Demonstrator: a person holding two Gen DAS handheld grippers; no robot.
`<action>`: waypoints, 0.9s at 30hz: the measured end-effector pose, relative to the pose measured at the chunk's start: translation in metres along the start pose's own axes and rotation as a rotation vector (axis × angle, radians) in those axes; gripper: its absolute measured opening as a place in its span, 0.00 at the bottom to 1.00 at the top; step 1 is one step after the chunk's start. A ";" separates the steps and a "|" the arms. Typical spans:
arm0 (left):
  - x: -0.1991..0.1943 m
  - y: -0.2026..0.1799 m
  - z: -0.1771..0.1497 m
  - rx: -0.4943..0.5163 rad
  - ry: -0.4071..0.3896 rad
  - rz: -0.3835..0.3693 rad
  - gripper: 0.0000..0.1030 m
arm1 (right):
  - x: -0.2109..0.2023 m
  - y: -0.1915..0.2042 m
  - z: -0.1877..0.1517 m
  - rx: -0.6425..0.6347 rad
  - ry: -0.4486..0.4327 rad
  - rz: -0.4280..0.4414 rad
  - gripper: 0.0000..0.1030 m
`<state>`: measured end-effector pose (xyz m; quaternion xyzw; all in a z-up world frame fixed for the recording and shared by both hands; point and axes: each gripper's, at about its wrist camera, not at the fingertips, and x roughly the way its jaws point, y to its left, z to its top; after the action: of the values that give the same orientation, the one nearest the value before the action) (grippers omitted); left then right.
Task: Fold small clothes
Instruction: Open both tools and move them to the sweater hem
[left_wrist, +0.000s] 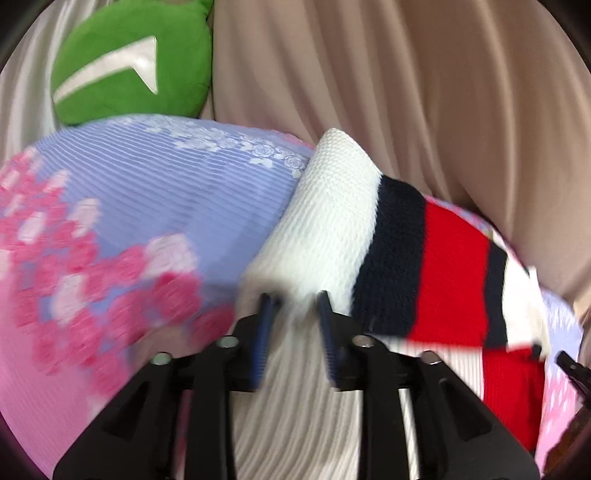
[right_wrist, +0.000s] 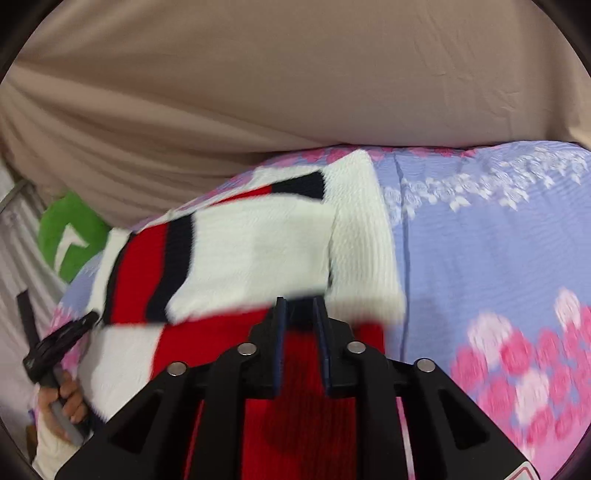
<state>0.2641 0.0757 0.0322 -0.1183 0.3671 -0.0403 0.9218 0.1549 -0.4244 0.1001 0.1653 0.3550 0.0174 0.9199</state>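
Note:
A small knit sweater (left_wrist: 369, 236), white with navy and red stripes, lies on a lavender and pink floral bedspread (left_wrist: 155, 206). My left gripper (left_wrist: 293, 299) is shut on the sweater's white edge and holds it folded over. In the right wrist view the sweater (right_wrist: 251, 254) shows folded, white part over red. My right gripper (right_wrist: 299, 302) is shut on the sweater's near edge, with red knit between its fingers (right_wrist: 280, 332). The left gripper (right_wrist: 62, 343) shows at the left edge of that view.
A green plush cushion (left_wrist: 136, 62) sits at the bed's far end and also shows in the right wrist view (right_wrist: 74, 236). A beige curtain (left_wrist: 424, 92) hangs behind the bed. The bedspread (right_wrist: 498, 258) extends to the right of the sweater.

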 end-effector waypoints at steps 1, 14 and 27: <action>-0.013 0.003 -0.007 0.018 -0.006 0.012 0.57 | -0.011 0.004 -0.016 -0.009 0.003 0.005 0.39; -0.152 0.069 -0.148 -0.007 0.194 -0.157 0.73 | -0.115 0.000 -0.215 0.121 0.114 0.098 0.60; -0.157 0.029 -0.179 0.009 0.152 -0.230 0.56 | -0.102 0.030 -0.221 0.170 0.059 0.118 0.39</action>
<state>0.0272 0.0951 0.0042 -0.1522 0.4197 -0.1562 0.8811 -0.0642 -0.3465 0.0223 0.2628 0.3720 0.0460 0.8891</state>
